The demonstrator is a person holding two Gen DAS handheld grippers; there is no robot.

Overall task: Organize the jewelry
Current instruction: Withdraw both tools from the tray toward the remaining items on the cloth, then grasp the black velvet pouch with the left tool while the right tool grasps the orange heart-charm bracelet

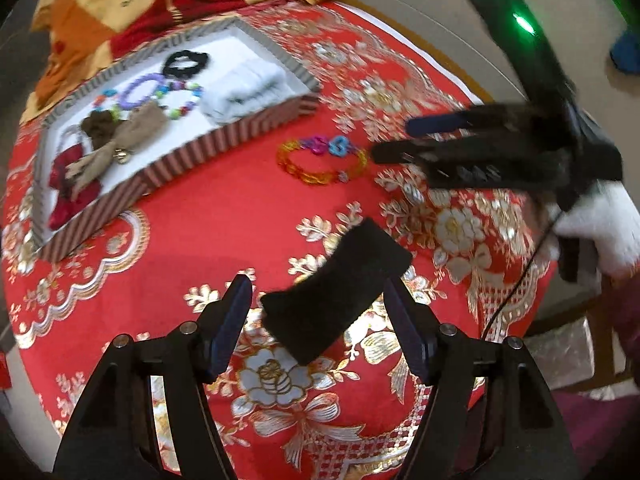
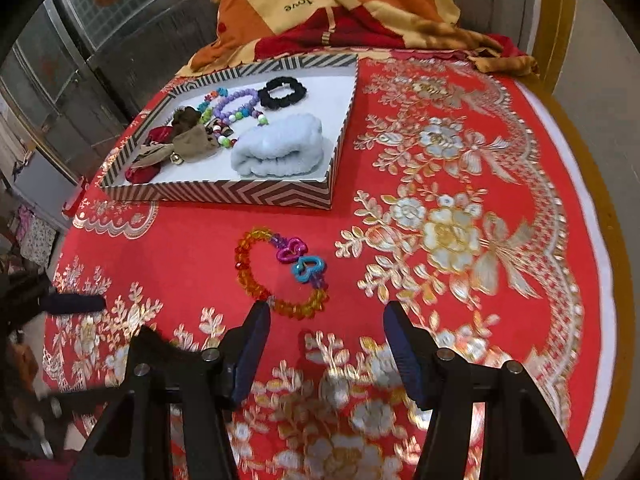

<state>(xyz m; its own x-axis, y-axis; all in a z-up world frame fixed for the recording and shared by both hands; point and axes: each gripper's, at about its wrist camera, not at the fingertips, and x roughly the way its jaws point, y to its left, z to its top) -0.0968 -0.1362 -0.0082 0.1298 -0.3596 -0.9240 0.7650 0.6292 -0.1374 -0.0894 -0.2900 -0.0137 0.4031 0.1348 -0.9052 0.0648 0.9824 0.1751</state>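
A black fabric band [image 1: 336, 292] lies slantwise on the red cloth between the jaws of my left gripper [image 1: 316, 284]. The jaws stand wide open and their pads are clear of the band. An orange bead bracelet with pink and blue hearts [image 2: 308, 268] [image 1: 320, 160] lies in front of the striped tray [image 2: 224, 194] [image 1: 224, 140]. My right gripper [image 2: 326, 312] [image 1: 394, 140] hovers open just short of the bracelet, whose near arc reaches its left fingertip. The tray holds scrunchies, bead bracelets, a tan bow and a pale folded band [image 2: 280, 148].
A red cloth with gold flowers [image 2: 452, 236] covers the round table, whose edge curves down the right. An orange and yellow blanket [image 2: 340, 0] is heaped behind the tray. A white-gloved hand [image 1: 600, 232] holds the right gripper. One of the left gripper's fingers [image 2: 76, 304] shows at far left.
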